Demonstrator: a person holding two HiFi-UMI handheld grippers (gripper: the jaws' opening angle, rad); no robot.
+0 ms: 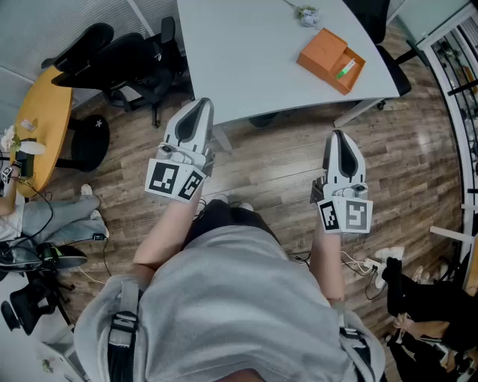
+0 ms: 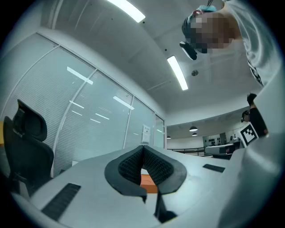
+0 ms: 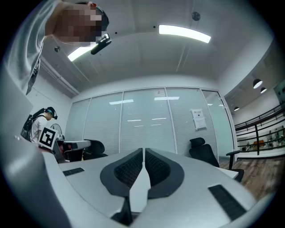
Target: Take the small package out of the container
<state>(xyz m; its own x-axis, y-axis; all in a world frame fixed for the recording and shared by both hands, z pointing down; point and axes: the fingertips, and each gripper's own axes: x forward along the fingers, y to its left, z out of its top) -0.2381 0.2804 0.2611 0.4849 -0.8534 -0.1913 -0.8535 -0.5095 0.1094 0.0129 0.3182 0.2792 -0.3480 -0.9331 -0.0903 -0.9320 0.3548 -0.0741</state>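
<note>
An orange open box, the container point(image 1: 329, 58), lies on the far right of the white table point(image 1: 246, 60). A small green-and-white package point(image 1: 345, 69) lies in it at its right side. Both grippers hang over the wood floor, short of the table's near edge. My left gripper point(image 1: 200, 106) points at the table edge, its jaws meeting at the tips with nothing held. In the left gripper view point(image 2: 143, 149) a sliver of the orange box point(image 2: 149, 182) shows behind the jaws. My right gripper point(image 1: 340, 136) is shut and empty, and the right gripper view point(image 3: 144, 152) shows its pads together.
A crumpled wad point(image 1: 308, 15) lies at the table's far edge. Black office chairs point(image 1: 123, 56) stand left of the table, beside a round yellow table point(image 1: 41, 123). Another chair point(image 1: 394, 71) stands to the table's right. Cables and gear litter the floor at lower left and right.
</note>
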